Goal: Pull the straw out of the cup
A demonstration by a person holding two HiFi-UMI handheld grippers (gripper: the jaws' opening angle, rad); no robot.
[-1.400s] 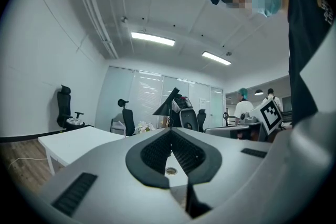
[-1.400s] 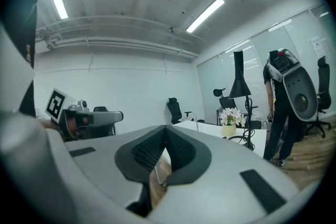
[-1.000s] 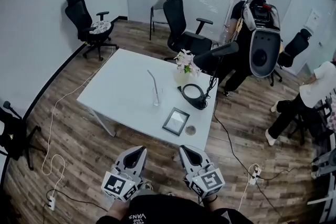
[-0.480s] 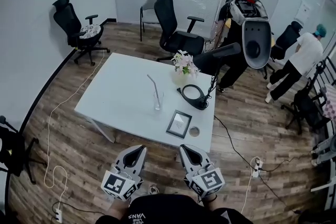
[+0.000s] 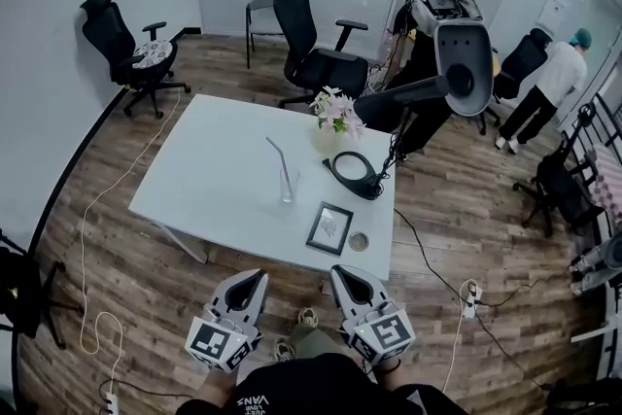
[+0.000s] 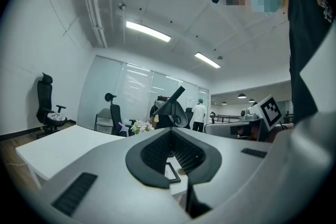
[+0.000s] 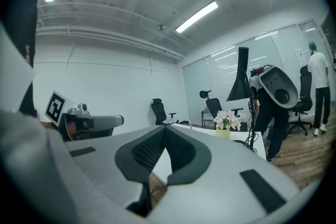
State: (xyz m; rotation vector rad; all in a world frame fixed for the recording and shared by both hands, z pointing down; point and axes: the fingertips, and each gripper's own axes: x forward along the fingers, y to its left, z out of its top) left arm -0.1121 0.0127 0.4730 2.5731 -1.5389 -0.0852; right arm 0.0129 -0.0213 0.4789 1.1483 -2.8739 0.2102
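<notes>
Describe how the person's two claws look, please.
The left claw and right claw match: light grey and tapering, with black ribbed pads inside. Each carries a cube with black-and-white square markers at the rear. The person's top is black with white lettering.

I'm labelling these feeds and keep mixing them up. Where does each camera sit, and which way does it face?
Head view: on the person's head, facing steeply down at the table with cup and straw; shows left gripper and right gripper, both shut, and the shirt.
Left gripper view: on the left gripper, facing level along its jaws toward the table; shirt at right.
Right gripper view: on the right gripper, likewise; shirt at left.
Shared: both gripper views show the flowers and the other gripper.
</notes>
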